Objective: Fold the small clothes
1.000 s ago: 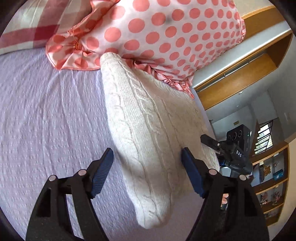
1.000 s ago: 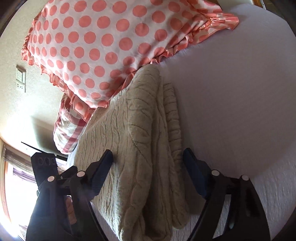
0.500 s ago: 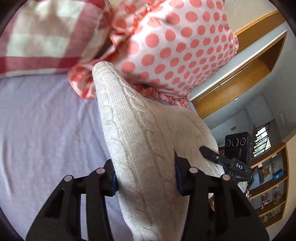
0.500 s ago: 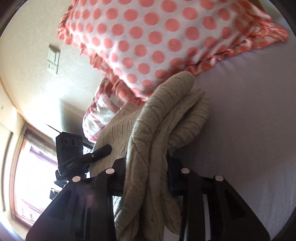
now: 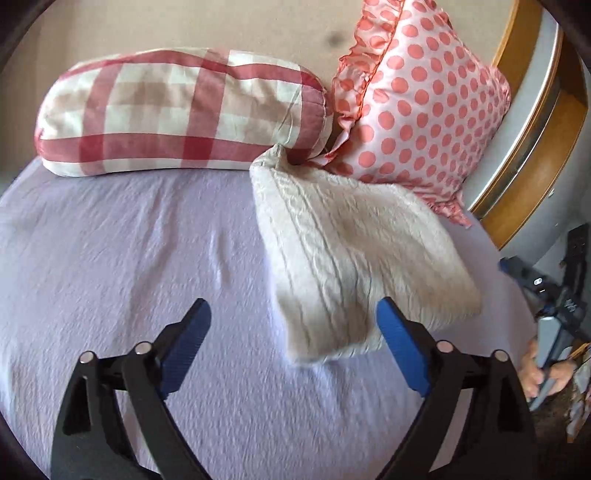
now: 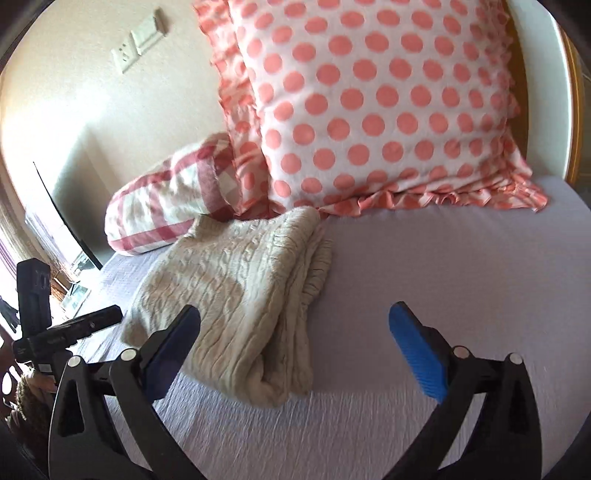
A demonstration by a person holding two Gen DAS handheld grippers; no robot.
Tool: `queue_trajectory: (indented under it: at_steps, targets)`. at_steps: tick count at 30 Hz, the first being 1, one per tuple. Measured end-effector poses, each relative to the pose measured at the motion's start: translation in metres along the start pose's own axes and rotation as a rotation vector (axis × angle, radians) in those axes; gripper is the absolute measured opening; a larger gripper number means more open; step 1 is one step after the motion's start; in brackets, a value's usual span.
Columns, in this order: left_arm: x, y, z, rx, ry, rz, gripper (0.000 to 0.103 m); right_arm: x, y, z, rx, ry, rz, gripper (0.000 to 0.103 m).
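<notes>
A folded cream cable-knit sweater (image 5: 354, 266) is seen lying on the lavender bed sheet (image 5: 129, 258), its far corner tucked against the pillows at the head of the bed. In the right wrist view the sweater (image 6: 240, 302) is shown as a stacked bundle, with layered folded edges along its right side and near end. The far edge is touched by the frill of the polka-dot pillow (image 6: 369, 110); the red checked pillow (image 6: 166, 210) is just beside the far left corner.

The left tool (image 5: 291, 343) is held released, blue pads spread wide, nothing gripped. Its right pad (image 5: 402, 354) is seen just in front of the sweater's near edge; contact cannot be told. The left pad (image 5: 184, 347) is over bare sheet.

The right tool (image 6: 295, 350) is likewise released, with nothing between the pads. Its left pad (image 6: 173, 354) is overlapped with the sweater's near left part in view; its right pad (image 6: 417, 350) is well apart from the sweater, over bare sheet.

In the left wrist view the checked pillow (image 5: 177, 114) and polka-dot pillow (image 5: 424, 110) are leaned against the wall (image 5: 184, 26). A wall socket (image 6: 142, 40) is seen in the right wrist view.
</notes>
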State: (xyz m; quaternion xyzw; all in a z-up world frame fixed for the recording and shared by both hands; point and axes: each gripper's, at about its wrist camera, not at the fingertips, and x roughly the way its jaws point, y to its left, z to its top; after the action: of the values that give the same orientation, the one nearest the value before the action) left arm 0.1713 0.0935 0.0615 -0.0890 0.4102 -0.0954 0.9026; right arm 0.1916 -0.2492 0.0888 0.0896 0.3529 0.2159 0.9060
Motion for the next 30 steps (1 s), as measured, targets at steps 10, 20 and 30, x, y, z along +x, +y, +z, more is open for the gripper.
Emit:
queue_trajectory:
  at_steps: [10, 20, 30]
  targets:
    - [0.012, -0.027, -0.053, 0.188, 0.109, 0.204, 0.101, 0.033, 0.053, -0.063, -0.099, 0.208, -0.16, 0.102]
    - [0.024, -0.018, -0.054, 0.131, 0.157, 0.217, 0.101, 0.064, 0.057, -0.08, -0.12, 0.319, -0.276, 0.102]
    - [0.024, -0.019, -0.055, 0.136, 0.151, 0.214, 0.101, 0.063, 0.056, -0.08, -0.122, 0.315, -0.28, 0.102]
